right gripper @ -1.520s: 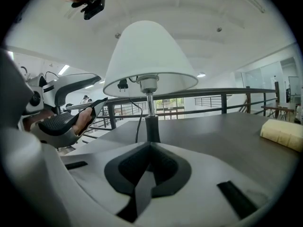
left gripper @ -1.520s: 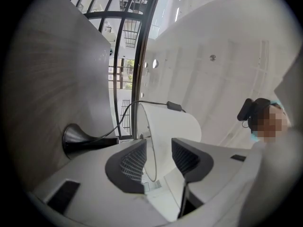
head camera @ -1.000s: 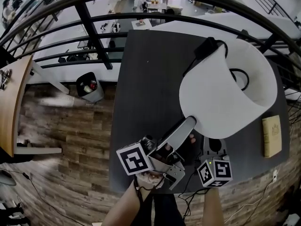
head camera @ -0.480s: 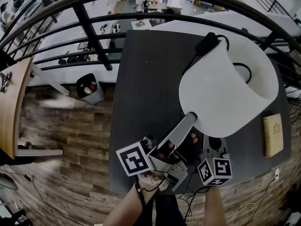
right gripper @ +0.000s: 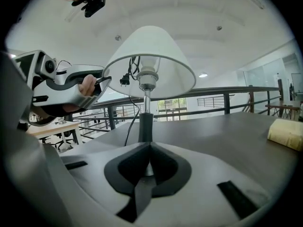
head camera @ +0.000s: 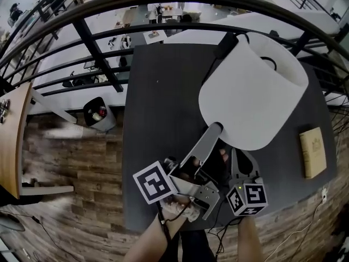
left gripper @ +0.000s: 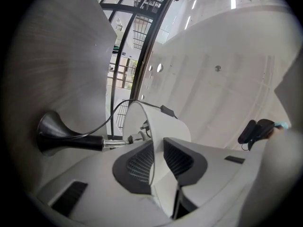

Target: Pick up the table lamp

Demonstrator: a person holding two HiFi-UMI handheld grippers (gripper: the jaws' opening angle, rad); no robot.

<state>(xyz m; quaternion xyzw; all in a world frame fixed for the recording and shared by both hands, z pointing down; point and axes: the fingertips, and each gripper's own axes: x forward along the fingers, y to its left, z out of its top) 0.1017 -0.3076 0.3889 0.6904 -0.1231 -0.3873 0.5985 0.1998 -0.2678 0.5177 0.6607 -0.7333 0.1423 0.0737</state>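
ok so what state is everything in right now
table lamp, upright on table
left gripper, open, fingers have just been closing around the lampshade rim, not pressing yet
right gripper, shut, tips by the lamp base
book, closed, flat on table
trash bin, open-topped, rubbish inside

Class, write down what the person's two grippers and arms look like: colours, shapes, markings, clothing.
The left gripper and right gripper both have smooth pale grey shells with dark rectangular slots, ending in dark rounded pads with a ribbed face. Each carries a white cube printed with black square markers: the left cube and the right cube. The forearms show no sleeves.
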